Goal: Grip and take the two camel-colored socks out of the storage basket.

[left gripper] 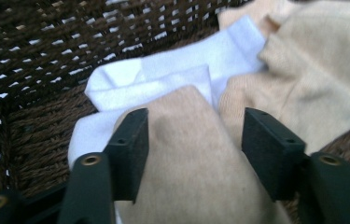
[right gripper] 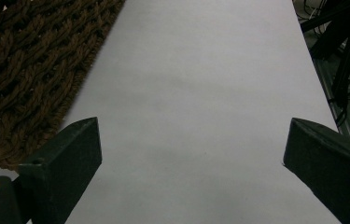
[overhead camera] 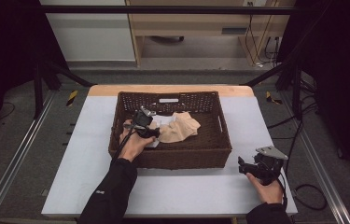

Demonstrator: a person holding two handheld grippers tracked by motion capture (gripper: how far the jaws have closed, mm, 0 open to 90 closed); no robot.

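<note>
In the dark woven wicker basket [overhead camera: 219, 140], left gripper [left gripper: 195, 128] jaws straddled a beige knit sock [left gripper: 196, 172], pads not clearly pressing; right gripper [right gripper: 191, 140] jaws gaped wide, empty, near the tabletop's [right gripper: 200, 84] right edge.

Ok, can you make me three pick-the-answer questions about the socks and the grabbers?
1. Where are the socks?
A in the basket
B on the floor
C on a chair

2. What colour is the sock between the left gripper's jaws?
A green
B tan
C black

3. How is the right gripper?
A open with nothing in it
B squeezing a sock
C inside the basket

Answers: A, the socks lie within the basket walls; B, the tan sock sits between the left gripper jaws; A, the right gripper jaws stand apart over the bare table.
</note>
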